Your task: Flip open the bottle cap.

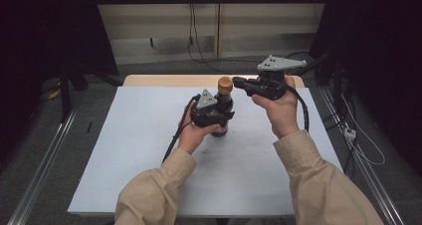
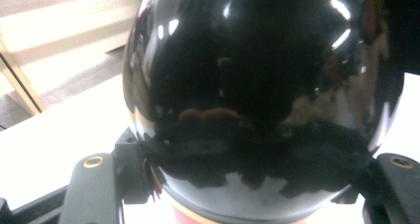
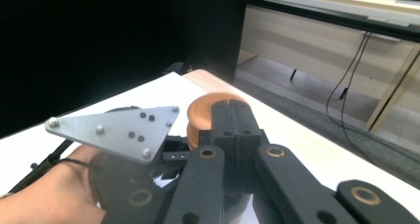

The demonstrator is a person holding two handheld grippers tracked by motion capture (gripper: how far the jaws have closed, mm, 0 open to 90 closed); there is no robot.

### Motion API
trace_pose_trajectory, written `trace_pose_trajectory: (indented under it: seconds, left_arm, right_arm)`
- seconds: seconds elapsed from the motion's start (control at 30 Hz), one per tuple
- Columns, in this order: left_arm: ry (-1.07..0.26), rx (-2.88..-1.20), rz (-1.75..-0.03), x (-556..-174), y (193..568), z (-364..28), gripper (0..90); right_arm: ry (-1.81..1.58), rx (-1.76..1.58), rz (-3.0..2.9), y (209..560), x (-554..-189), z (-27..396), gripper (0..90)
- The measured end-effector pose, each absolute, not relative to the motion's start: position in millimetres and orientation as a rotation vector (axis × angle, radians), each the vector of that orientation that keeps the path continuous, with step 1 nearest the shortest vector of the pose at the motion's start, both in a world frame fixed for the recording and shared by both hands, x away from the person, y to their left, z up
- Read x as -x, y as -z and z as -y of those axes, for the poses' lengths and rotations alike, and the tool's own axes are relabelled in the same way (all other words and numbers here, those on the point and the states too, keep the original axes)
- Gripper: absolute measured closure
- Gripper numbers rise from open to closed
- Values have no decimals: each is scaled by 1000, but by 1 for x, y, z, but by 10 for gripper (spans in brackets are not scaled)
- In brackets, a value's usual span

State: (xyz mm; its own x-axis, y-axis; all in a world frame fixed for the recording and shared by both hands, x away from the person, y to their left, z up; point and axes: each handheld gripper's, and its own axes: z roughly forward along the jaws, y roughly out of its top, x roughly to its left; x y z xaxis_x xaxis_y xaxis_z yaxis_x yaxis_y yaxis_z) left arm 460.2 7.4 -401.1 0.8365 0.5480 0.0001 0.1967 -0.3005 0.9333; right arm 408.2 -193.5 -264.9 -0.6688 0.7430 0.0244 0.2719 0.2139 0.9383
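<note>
A dark glossy bottle (image 1: 225,101) with an orange-brown cap (image 1: 225,84) stands upright near the middle of the white table cover (image 1: 134,150). My left gripper (image 1: 220,119) is shut on the bottle's body from the near left side. In the left gripper view the black bottle (image 2: 257,75) bulges between the two jaws. My right gripper (image 1: 237,80) is shut, with nothing between its jaws, and its tips are level with the cap on its right. In the right gripper view the joined tips (image 3: 232,107) lie against the front of the cap (image 3: 198,120); actual contact is unclear.
The wooden table edge (image 1: 169,79) shows beyond the white cover. Cables (image 1: 363,150) and metal rails (image 1: 45,155) lie on the floor at both sides. The left gripper's grey plate (image 3: 119,130) and the hand holding it (image 3: 49,194) sit close to the right gripper.
</note>
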Motion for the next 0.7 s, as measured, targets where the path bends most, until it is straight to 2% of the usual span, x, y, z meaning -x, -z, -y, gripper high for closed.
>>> trace_pose_trajectory:
  seconds: [0.7]
  left_arm:
    - [-347, -1810, -595, -464, 407, -17, 303]
  right_arm:
    - [-1460, -982, -2082, 286, -414, 191, 900]
